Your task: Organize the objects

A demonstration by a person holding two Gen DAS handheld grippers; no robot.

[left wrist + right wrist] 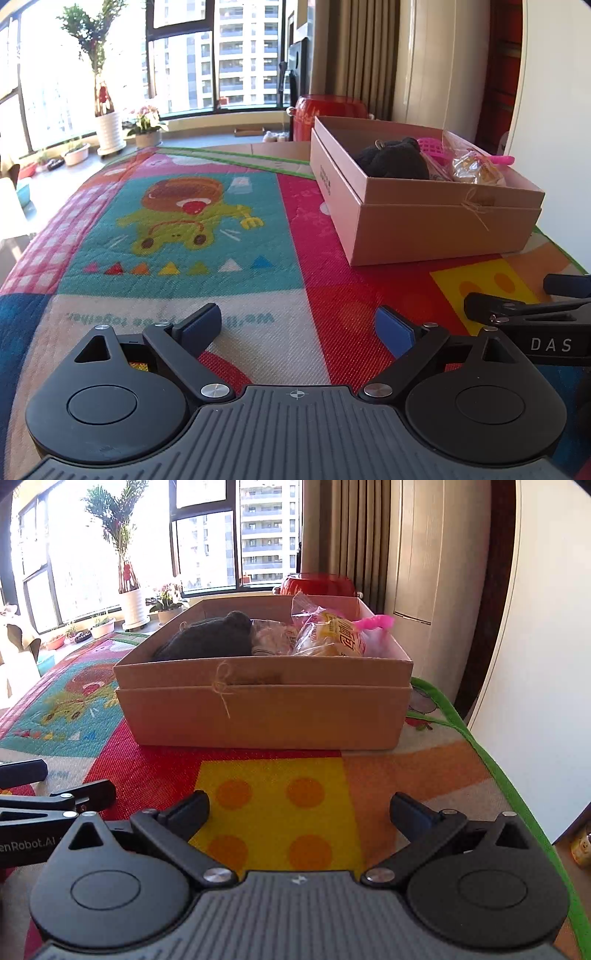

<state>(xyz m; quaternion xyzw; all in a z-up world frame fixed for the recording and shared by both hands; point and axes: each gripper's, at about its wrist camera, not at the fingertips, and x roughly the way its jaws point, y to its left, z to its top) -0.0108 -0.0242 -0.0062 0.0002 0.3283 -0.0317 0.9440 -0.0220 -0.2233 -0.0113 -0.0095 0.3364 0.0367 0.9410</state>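
A: Quick status pls. Where's the stuff?

B: All in the open tan cardboard box (pixel 264 705), far side of the bright cartoon-print play mat (pixel 177 229). Inside: dark knitted cloth bundle (pixel 210 637) on the left, clear-wrapped snack pack w/ whitish contents (pixel 271 640) in the middle, yellow-printed snack bag (pixel 332 638) next to it, and a pink plastic toy piece (pixel 373 622) at the right end. Can't tell exactly what the pink thing is.

A: Grippers?

B: Left gripper (pixel 297 326): jaws spread wide, nothing between them, low over the mat. Right gripper (pixel 299 810): same, jaws apart and empty, over the yellow patch w/ orange dots, pointing straight at the box front. Each one shows at the edge of the other's view, so they sit just beside each other.

A: Anything left loose on the mat?

B: None that I can see in either view. My read: sorting is done or nearly so, both tools parked.

A: So what's the step, and how to do it right?

B: Prob just a last check or tidy. If anything needs nudging, the yellow bag and pink piece stand above the rim at the right end, so go in from above, not over the front wall. That wall has a twine bow (pixel 221 686) a fingertip could catch. Pinch wrappers gently; crinkly film slips and contents may crush. Keep the two grippers clear of each other, they're close.
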